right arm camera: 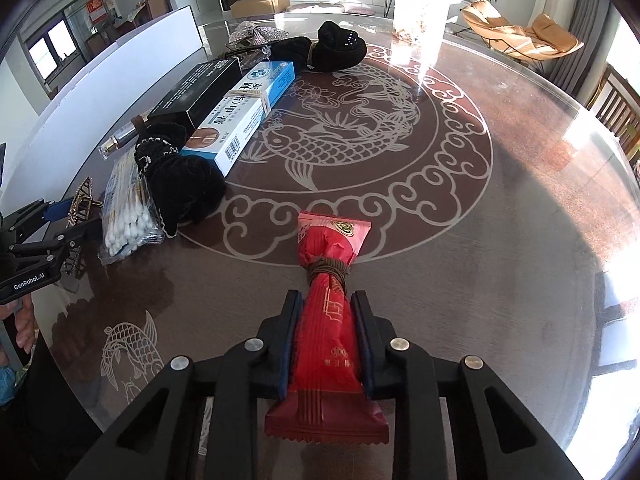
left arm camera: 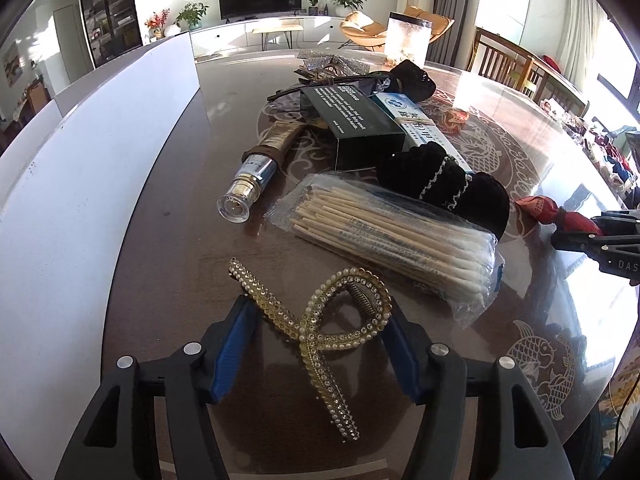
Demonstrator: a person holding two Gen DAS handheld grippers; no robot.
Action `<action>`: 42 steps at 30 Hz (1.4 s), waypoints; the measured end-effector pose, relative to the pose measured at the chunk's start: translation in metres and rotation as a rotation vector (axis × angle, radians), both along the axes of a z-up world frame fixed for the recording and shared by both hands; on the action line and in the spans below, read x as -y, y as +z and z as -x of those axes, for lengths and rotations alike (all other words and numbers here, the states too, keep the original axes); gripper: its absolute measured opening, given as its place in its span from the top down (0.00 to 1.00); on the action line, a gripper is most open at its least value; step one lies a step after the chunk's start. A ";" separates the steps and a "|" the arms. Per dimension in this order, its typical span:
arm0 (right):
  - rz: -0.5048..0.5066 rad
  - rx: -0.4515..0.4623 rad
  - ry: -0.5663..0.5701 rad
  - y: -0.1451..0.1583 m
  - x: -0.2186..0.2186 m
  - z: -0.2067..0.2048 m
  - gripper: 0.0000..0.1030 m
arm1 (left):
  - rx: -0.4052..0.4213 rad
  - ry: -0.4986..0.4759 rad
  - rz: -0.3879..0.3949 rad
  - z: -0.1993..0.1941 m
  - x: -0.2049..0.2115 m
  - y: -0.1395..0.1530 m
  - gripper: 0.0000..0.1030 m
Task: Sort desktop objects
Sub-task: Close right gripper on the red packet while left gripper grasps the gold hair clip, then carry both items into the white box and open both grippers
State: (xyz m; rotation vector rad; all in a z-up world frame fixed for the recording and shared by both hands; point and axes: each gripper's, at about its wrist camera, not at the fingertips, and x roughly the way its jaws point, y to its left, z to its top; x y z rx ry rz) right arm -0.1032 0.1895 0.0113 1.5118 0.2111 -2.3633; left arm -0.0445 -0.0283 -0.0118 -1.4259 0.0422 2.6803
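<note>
My left gripper [left arm camera: 318, 320] is open around a gold hair clip [left arm camera: 320, 320] set with pearls and rhinestones; the clip lies on the table between the blue pads [left arm camera: 232, 354], which do not press it. My right gripper [right arm camera: 325, 308] is shut on a red snack packet [right arm camera: 329, 320] tied with brown string; the packet also shows at the right of the left wrist view [left arm camera: 556, 212]. A pile lies beyond: a bag of cotton swabs [left arm camera: 392, 236], a black scrunchie [left arm camera: 448, 188], a dark box [left arm camera: 356, 124], a blue-white box [right arm camera: 244, 112], a clear-capped tube [left arm camera: 252, 180].
A white board [left arm camera: 80, 184] stands along the left of the round patterned table [right arm camera: 460, 208]. Further back lie another black hair piece [right arm camera: 340, 48], a silver bow [right arm camera: 256, 34] and a clear container [right arm camera: 420, 4]. Chairs stand at the table's right.
</note>
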 end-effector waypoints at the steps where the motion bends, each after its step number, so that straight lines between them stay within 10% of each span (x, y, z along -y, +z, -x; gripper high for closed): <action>1: 0.010 -0.007 -0.006 0.004 -0.001 -0.002 0.75 | -0.007 -0.001 -0.005 -0.005 0.001 0.002 0.40; 27: 0.084 -0.040 0.111 0.043 0.082 -0.036 0.75 | -0.118 0.009 -0.219 -0.055 0.040 0.070 0.46; 35: 0.208 -0.132 0.278 0.110 0.190 -0.017 0.75 | -0.234 0.142 -0.209 -0.056 0.138 0.143 0.46; 42: 0.307 -0.142 0.509 0.132 0.356 -0.021 0.75 | -0.160 0.342 -0.113 -0.052 0.245 0.134 0.46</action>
